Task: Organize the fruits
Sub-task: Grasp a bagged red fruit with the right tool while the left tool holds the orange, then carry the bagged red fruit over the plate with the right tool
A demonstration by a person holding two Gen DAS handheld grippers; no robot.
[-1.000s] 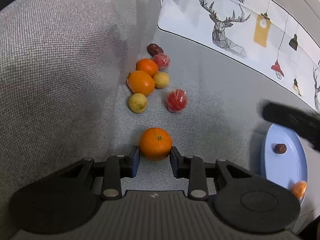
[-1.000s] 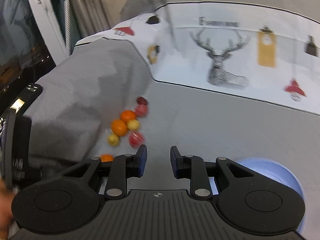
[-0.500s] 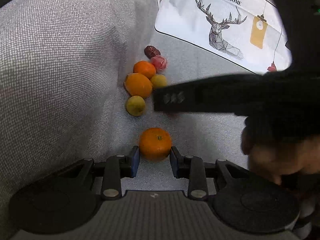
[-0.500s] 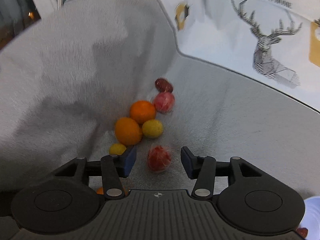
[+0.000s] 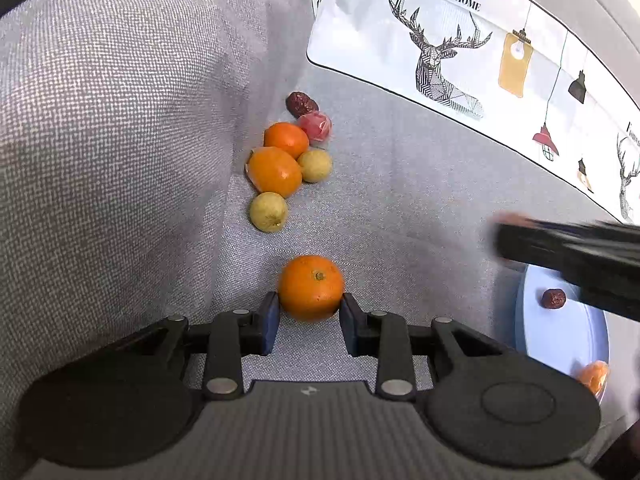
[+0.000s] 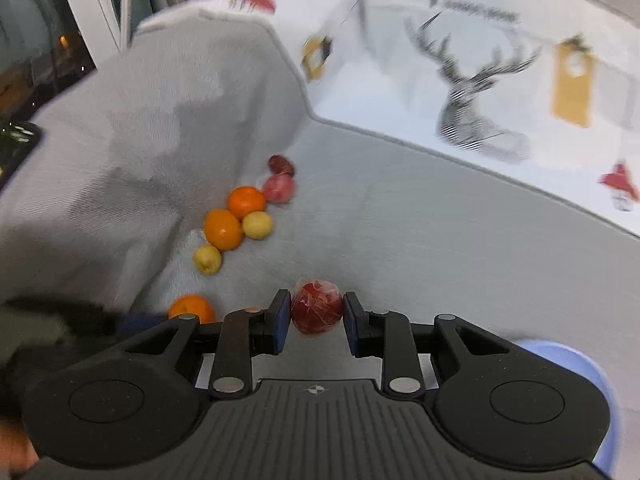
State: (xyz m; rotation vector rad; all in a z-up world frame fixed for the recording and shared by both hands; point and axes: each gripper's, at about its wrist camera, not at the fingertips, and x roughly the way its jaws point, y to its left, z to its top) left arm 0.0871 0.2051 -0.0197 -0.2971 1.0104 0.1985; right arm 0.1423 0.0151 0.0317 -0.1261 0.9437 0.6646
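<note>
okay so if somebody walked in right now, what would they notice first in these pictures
Probably the two grippers, each closed on a fruit on the grey couch: the left gripper on an orange, the right gripper, jaws just closing, on a wrapped red fruit. Behind lies a fruit cluster; a blue plate sits right.

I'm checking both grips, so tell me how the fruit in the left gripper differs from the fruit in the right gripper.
The orange in the left gripper is bare, with its stem end showing; the red fruit in the right gripper is wrapped in clear film. The orange looks larger and fills its gripper's gap more. The right gripper has just been closing on the red fruit. Both are roundish and sit between blue pads over the grey fabric.
</note>
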